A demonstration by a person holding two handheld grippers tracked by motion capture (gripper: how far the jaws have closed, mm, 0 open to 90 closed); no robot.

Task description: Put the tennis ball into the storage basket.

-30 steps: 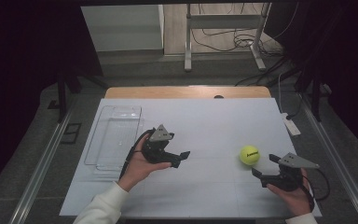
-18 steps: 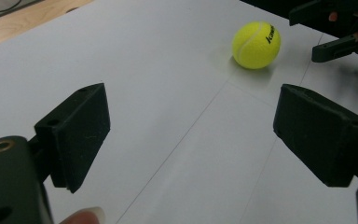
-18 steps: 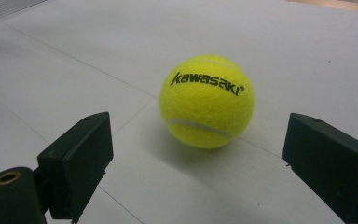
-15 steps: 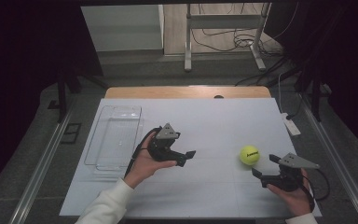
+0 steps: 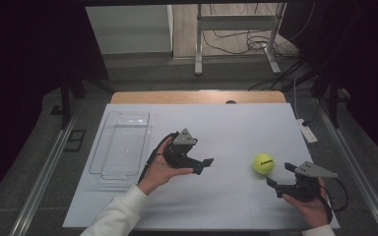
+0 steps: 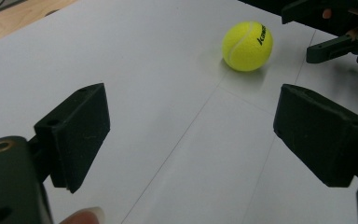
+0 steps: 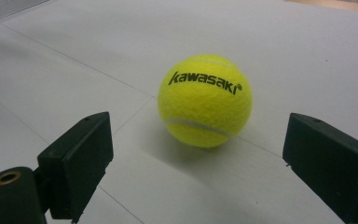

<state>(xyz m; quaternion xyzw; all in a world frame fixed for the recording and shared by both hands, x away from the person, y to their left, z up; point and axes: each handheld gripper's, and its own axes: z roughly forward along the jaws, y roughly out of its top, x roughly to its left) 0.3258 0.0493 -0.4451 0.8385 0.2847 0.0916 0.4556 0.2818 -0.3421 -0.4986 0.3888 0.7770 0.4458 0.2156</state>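
A yellow tennis ball [image 5: 263, 163] printed "kawasaki" rests on the white table top at the right. My right gripper [image 5: 279, 174] stands open just in front of it and to its right, jaws pointing at it. In the right gripper view the ball [image 7: 205, 100] lies close ahead, centred between the wide-apart jaws of that gripper [image 7: 204, 158], touching neither. My left gripper [image 5: 203, 166] is open and empty near the table's middle, facing right. Its own view has the ball [image 6: 247, 45] farther off, beyond the open left gripper [image 6: 196, 135], with the right gripper [image 6: 335, 28] behind it.
A clear plastic tray [image 5: 98, 147] lies empty at the left of the white sheet [image 5: 226, 128]. A small white device [image 5: 306, 132] sits at the right edge. Bare wood [image 5: 197, 97] borders the back. Metal stand legs and cables lie on the floor beyond.
My left gripper has travelled to the right, closer to the ball. The right gripper and the ball have stayed put.
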